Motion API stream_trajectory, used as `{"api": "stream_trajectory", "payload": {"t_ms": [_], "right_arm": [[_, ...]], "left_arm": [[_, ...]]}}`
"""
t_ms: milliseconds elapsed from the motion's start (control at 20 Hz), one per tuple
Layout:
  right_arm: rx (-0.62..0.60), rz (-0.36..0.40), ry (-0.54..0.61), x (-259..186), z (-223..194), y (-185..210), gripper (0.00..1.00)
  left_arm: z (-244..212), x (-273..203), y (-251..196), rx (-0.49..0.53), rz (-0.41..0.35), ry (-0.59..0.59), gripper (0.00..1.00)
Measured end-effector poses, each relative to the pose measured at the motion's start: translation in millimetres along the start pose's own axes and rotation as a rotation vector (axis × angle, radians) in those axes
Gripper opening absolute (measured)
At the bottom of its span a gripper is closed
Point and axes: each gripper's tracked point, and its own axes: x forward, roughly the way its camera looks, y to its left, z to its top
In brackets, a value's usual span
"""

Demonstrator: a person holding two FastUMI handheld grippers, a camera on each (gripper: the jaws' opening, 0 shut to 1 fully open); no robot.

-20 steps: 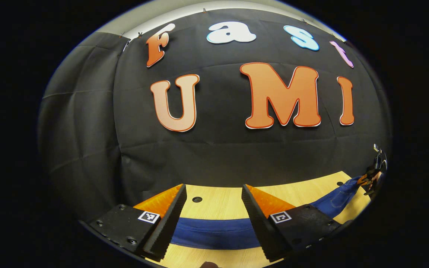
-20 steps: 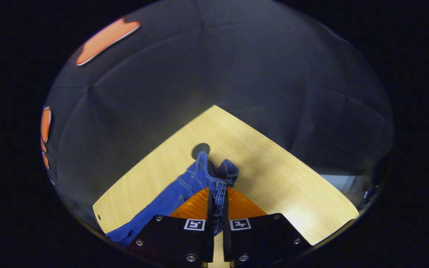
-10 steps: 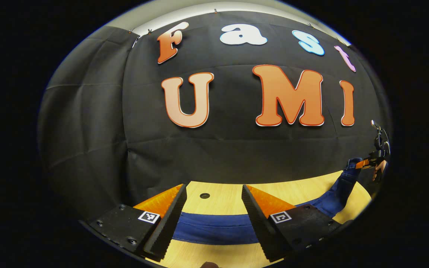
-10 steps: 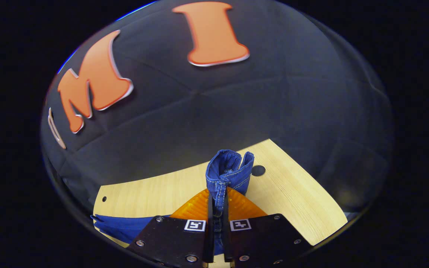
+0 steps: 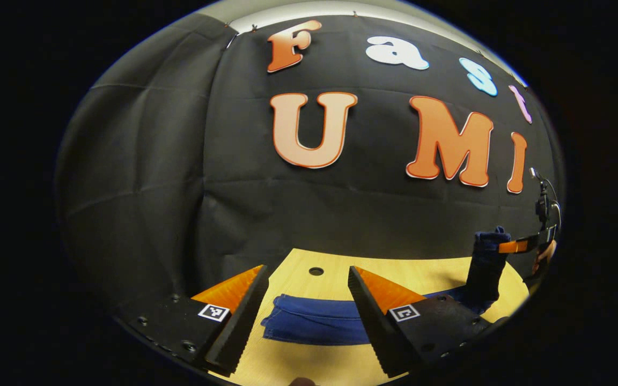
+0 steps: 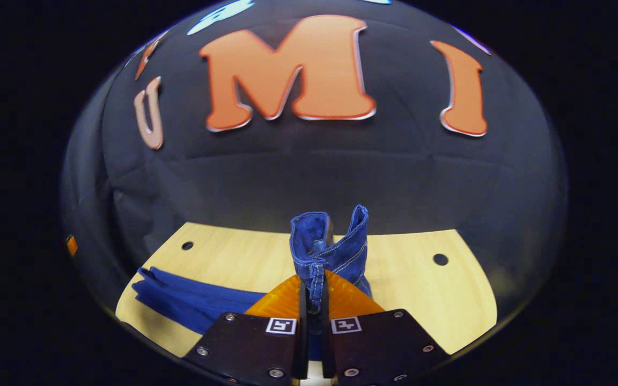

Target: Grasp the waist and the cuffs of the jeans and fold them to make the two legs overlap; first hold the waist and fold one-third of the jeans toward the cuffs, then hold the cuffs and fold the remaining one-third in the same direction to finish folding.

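Blue jeans [image 5: 309,321] lie along the wooden table [image 5: 427,273], legs stacked, cuffs toward the left end in the left gripper view. My left gripper [image 5: 309,279] is open above the cuff end, with nothing between its fingers. In the right gripper view my right gripper [image 6: 312,292] is shut on the waist [image 6: 330,246], which stands up above its fingers. From there the jeans [image 6: 191,297] trail off to the left on the table. Far right in the left gripper view, the other gripper [image 5: 518,246] holds the waist end [image 5: 486,262] lifted off the table.
The light wooden table [image 6: 421,289] has small round holes [image 6: 440,259] near its far corners, one hole [image 5: 316,271] ahead of my left gripper. The black cloth wall stands just behind the table's far edge.
My right gripper has lifted the waist and swung round to face the back wall. My left gripper has shifted toward the cuff end, and the cuff edge has come into sight.
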Motion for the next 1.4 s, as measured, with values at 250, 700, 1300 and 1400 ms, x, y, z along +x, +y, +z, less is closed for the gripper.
{"api": "stream_trajectory", "payload": {"t_ms": [250, 700, 1300, 1400], "right_arm": [[-0.164, 0.076, 0.115, 10.2, -69.0, -2.5, 0.10], [-0.204, 0.250, 0.200, -67.6, -72.0, -36.0, 0.52], [-0.137, -0.030, -0.224, -237.0, 134.0, -194.3, 0.92], [-0.166, -0.090, -0.269, -256.8, 154.6, -219.6, 0.98]], "left_arm": [[-35.2, 13.4, 41.5, -0.047, 0.038, 0.090, 0.96], [-141.4, 47.5, 36.4, -0.370, -0.036, 0.439, 0.96], [-261.0, 89.0, 63.6, -1.005, 0.106, 0.845, 0.96], [-254.3, 98.6, 65.5, -1.017, 0.105, 0.820, 0.93]]}}
